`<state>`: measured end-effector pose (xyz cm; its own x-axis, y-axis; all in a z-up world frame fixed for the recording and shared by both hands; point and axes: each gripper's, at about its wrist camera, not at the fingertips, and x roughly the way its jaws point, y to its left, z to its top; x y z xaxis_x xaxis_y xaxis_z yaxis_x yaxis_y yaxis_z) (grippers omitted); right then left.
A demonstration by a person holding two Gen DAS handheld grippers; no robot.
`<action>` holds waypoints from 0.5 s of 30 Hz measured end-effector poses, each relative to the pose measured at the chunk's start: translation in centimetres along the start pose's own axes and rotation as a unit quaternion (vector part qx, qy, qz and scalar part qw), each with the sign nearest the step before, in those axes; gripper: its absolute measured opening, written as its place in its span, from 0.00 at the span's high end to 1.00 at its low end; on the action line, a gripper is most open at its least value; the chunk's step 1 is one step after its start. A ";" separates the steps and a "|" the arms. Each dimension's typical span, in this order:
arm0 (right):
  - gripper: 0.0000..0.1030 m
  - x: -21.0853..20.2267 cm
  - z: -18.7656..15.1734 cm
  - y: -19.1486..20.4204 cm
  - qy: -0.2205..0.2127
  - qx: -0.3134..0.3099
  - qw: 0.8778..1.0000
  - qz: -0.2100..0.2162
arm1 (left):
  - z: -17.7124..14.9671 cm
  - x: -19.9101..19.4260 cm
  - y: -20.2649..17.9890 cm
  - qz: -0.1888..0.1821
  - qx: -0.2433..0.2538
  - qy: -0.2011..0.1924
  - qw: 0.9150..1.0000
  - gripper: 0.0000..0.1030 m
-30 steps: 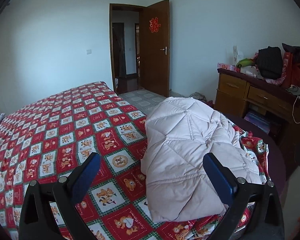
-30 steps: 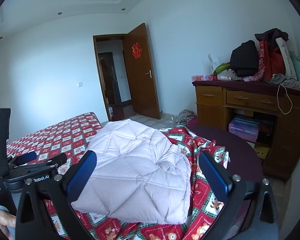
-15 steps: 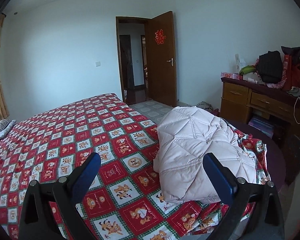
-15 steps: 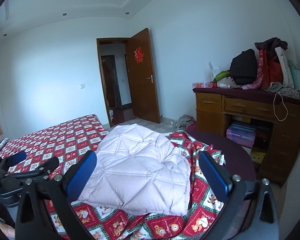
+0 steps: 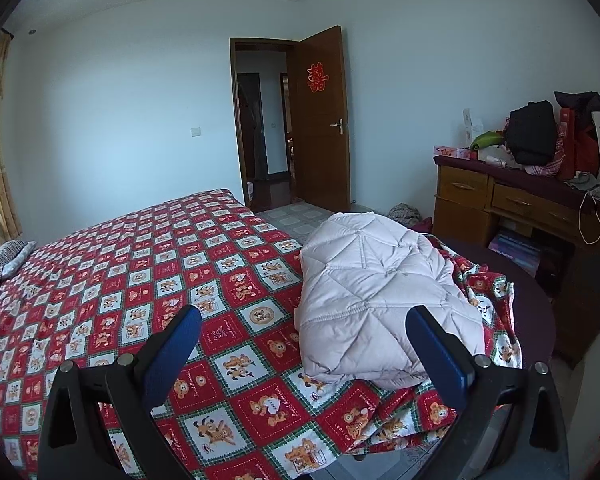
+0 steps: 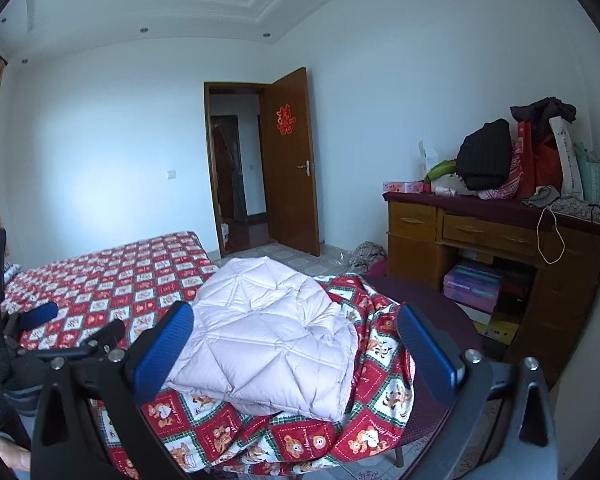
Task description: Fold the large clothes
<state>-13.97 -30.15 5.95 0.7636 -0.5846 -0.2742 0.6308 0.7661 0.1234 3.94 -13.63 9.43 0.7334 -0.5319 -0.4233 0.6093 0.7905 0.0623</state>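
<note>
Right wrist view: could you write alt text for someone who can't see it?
A folded pale pink quilted garment lies on a red cartoon-print bedspread, framed by the open blue fingers of the right hand-held gripper, which holds nothing. Behind stand an open wooden door and a cluttered wooden desk.

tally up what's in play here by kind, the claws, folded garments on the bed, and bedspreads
Claws: 2, left claw and right claw, both open and holding nothing
Folded garments: 1, pale pink quilted coat
Bedspreads: 1, red bear-print bedspread
Total: 4
</note>
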 end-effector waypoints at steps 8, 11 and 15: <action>0.00 -1.2 0.4 0.0 -0.011 0.002 1.000 -0.001 | 0.2 -2.1 -0.6 -0.001 0.003 -0.008 1.000 0.01; 0.00 -1.6 0.4 0.2 -0.015 -0.001 1.000 -0.002 | 0.3 -2.7 -0.8 0.002 0.004 -0.015 1.000 0.01; 0.00 -1.8 0.3 0.5 -0.017 -0.001 1.000 0.002 | 0.5 -3.2 -0.9 0.003 0.004 -0.021 1.000 0.01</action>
<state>-14.99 -28.85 6.79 0.7701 -0.5905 -0.2413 0.6279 0.7684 0.1233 1.21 -12.82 11.12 0.7489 -0.5402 -0.3838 0.6074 0.7911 0.0716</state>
